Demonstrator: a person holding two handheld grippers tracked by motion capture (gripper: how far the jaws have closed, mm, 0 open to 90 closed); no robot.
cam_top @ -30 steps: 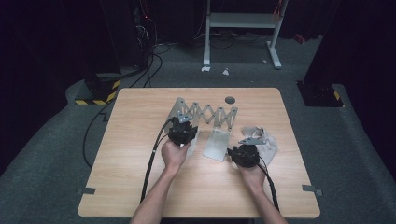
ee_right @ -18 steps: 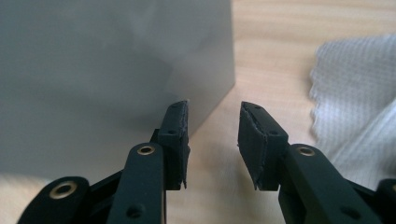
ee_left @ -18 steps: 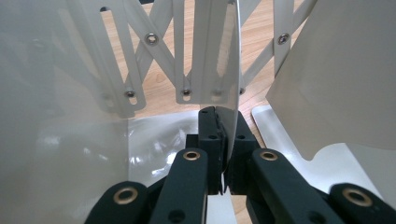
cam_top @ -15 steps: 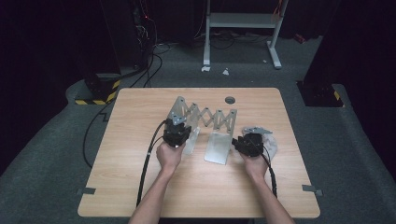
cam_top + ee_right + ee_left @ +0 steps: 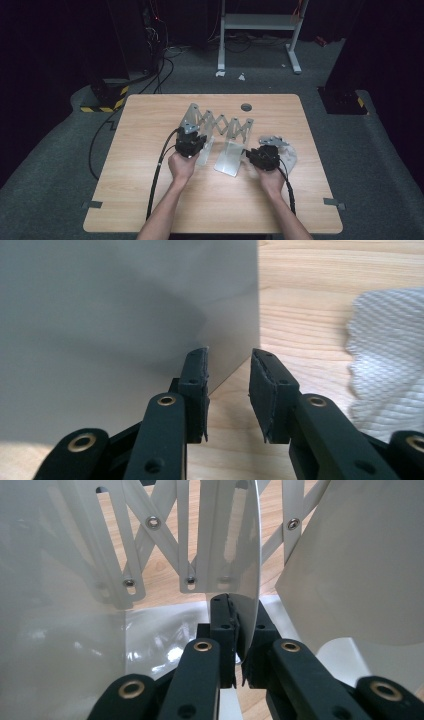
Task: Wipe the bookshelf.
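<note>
Panels (image 5: 231, 156) of shiny metal hang from the accordion rack (image 5: 220, 122) at mid-table (image 5: 150, 200). Left tool (image 5: 235, 625) now pinches one panel's edge; right tool (image 5: 229, 385) has narrowed yet stands apart, its panel outside the gap — grip half-secured.

We reach in with both forearms from the near edge. Our left gripper (image 5: 192, 141) points away from us, jaws pinched together on a thin edge. Our right gripper (image 5: 229, 390) points leftward, jaws just closing, parted, pads pressing nothing.
</note>
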